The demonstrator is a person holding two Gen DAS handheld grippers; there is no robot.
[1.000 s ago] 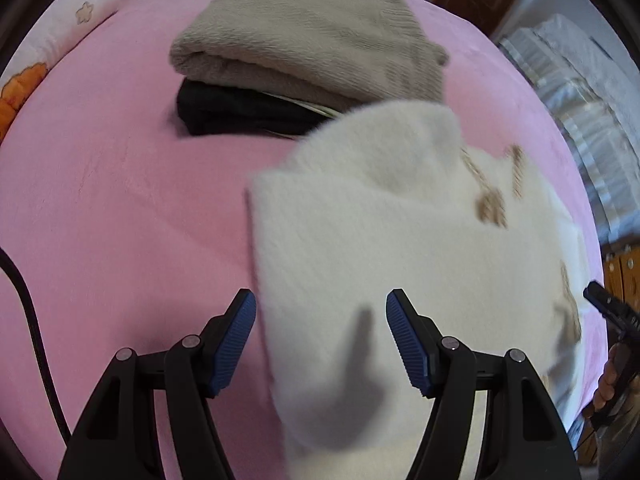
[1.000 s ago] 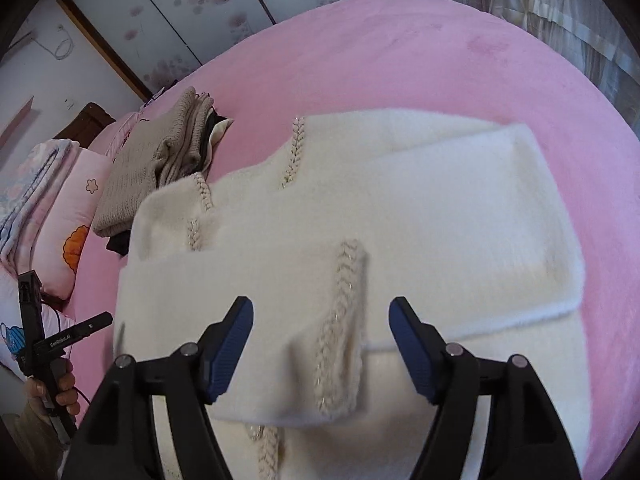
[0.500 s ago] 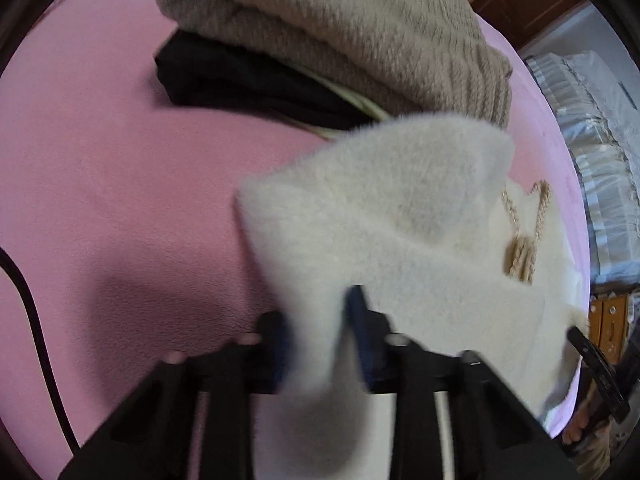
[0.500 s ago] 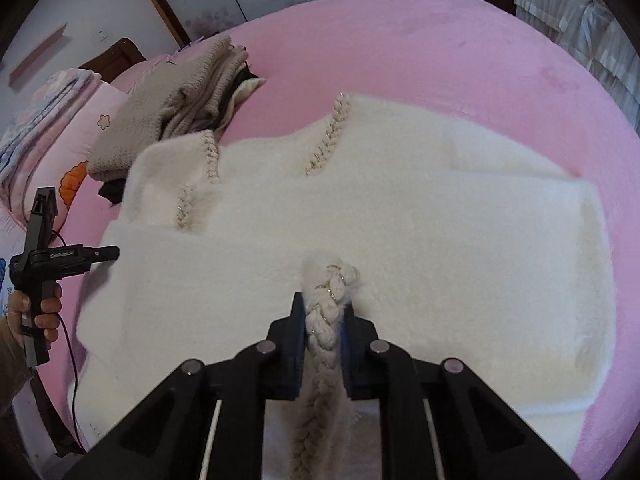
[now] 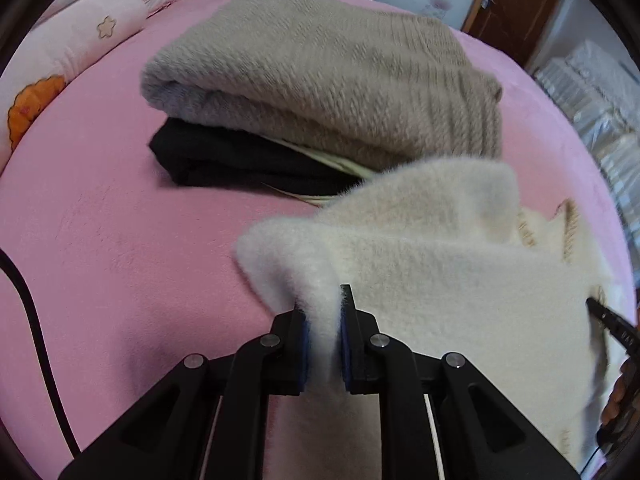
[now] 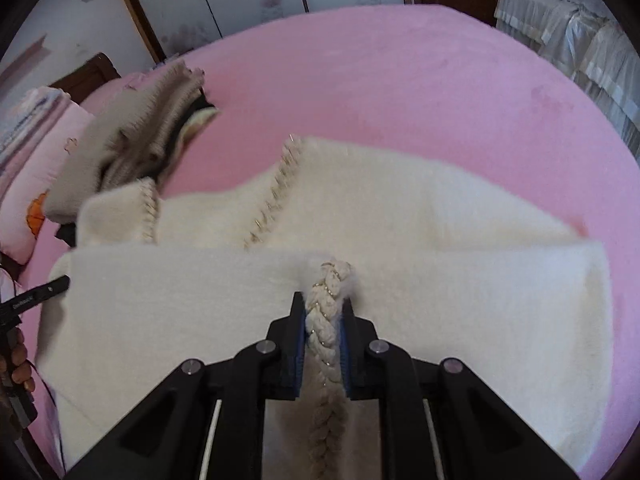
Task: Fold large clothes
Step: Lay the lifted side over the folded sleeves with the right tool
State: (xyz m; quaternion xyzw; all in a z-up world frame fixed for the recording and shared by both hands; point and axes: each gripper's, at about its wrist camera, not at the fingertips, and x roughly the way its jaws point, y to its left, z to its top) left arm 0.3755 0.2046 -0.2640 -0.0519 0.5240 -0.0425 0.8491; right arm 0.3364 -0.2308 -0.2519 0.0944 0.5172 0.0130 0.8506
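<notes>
A fluffy cream sweater (image 6: 440, 220) with braided trim lies partly folded on the pink bed (image 6: 400, 80). My right gripper (image 6: 323, 312) is shut on the sweater's near edge at a braided cable. My left gripper (image 5: 323, 312) is shut on the sweater's left edge (image 5: 440, 272), which is lifted off the bed in a fold. The other gripper's tip shows at the right edge of the left wrist view (image 5: 612, 320) and at the left edge of the right wrist view (image 6: 36, 296).
A stack of folded clothes, a beige knit sweater (image 5: 340, 72) on a black garment (image 5: 240, 160), sits behind the cream sweater. Pink pillows (image 5: 68, 52) lie at the far left. A black cable (image 5: 36, 332) runs over the bed at left. Wardrobe doors and white curtains (image 6: 580, 40) stand beyond.
Both grippers went from open to shut on the cream sweater's edge. The lifted near edge has moved over the sweater toward the folded stack.
</notes>
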